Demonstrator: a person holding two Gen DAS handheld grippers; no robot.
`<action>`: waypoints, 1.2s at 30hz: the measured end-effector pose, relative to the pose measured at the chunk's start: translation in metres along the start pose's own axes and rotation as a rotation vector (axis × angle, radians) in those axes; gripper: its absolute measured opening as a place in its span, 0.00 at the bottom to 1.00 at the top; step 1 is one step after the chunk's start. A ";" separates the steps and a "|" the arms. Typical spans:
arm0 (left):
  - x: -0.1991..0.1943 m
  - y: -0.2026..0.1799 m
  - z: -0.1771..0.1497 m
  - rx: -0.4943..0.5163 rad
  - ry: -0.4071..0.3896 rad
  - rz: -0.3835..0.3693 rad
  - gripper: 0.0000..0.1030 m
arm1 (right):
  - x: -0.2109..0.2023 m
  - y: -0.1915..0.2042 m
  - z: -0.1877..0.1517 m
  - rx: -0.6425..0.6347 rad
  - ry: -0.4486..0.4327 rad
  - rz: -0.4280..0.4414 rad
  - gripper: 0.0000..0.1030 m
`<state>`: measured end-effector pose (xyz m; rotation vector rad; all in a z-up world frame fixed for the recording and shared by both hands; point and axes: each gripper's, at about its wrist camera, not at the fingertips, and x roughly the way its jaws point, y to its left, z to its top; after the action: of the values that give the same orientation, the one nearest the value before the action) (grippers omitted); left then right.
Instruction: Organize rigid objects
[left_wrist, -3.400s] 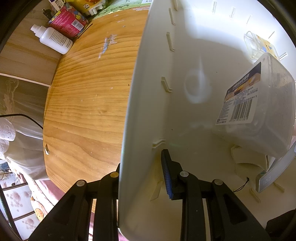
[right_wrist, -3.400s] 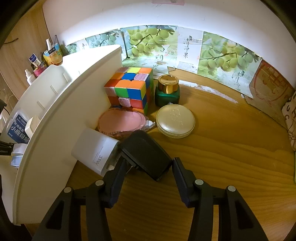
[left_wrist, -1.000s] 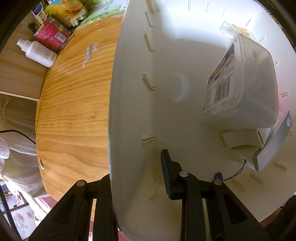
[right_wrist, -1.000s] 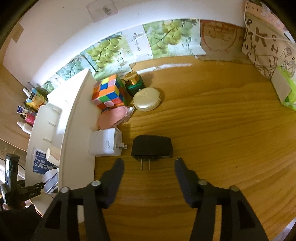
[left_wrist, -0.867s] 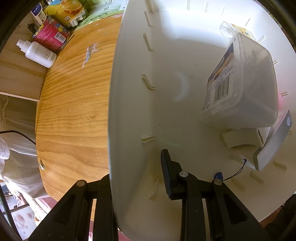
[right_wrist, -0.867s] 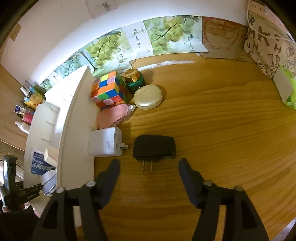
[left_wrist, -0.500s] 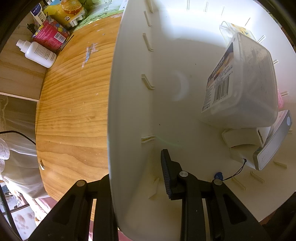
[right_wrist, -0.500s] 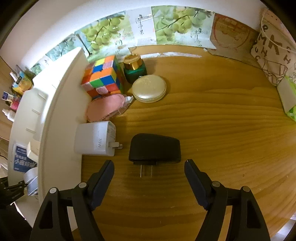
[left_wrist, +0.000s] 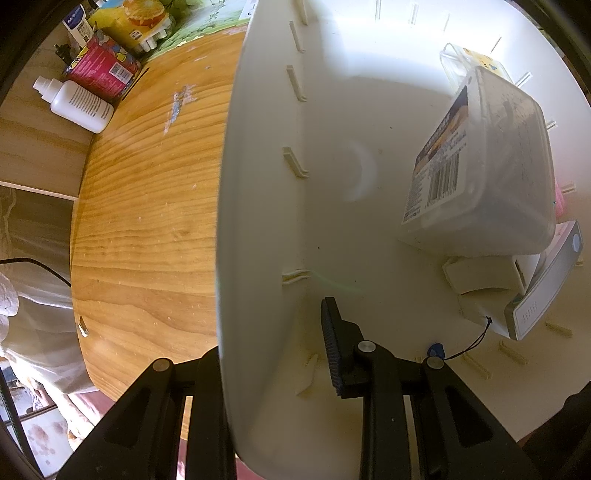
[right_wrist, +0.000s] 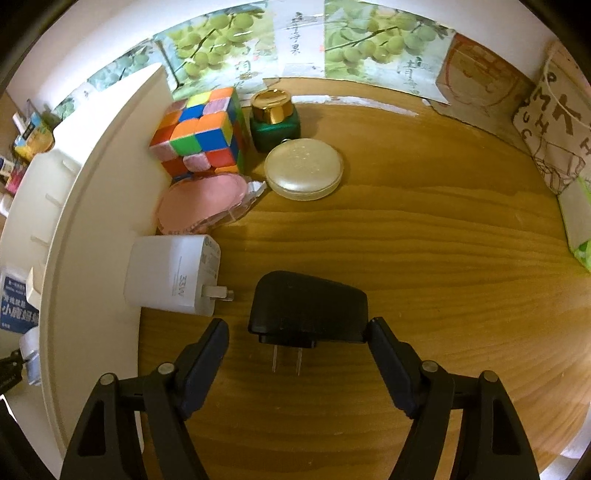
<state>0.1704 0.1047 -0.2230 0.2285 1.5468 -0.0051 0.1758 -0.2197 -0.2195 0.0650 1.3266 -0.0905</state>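
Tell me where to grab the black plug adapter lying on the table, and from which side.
Grip the black adapter across its wide body, coming from above, one finger on each short end. It lies flat with its prongs toward the camera, so the ends stay free. The right gripper already straddles it, jaws closing, left finger not yet touching.

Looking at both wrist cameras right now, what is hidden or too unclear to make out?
- Left wrist view: the left gripper's outer finger is hidden behind the white plastic bin's wall, which it clamps.
- Left wrist view: white blocks sit partly under the clear lidded box.
- Right wrist view: the pink round pad is partly covered by the multicoloured puzzle cube.
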 end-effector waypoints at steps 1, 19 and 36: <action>0.000 0.001 0.000 -0.001 0.000 0.000 0.28 | 0.001 0.000 0.000 -0.005 0.002 -0.009 0.69; 0.002 0.004 -0.001 0.001 0.000 -0.001 0.28 | -0.005 -0.005 -0.005 0.005 0.014 0.037 0.61; 0.001 -0.005 -0.003 0.055 -0.003 -0.002 0.28 | -0.064 0.018 -0.022 0.003 -0.073 0.046 0.61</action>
<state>0.1672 0.1007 -0.2247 0.2708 1.5448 -0.0499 0.1409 -0.1978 -0.1630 0.0939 1.2514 -0.0557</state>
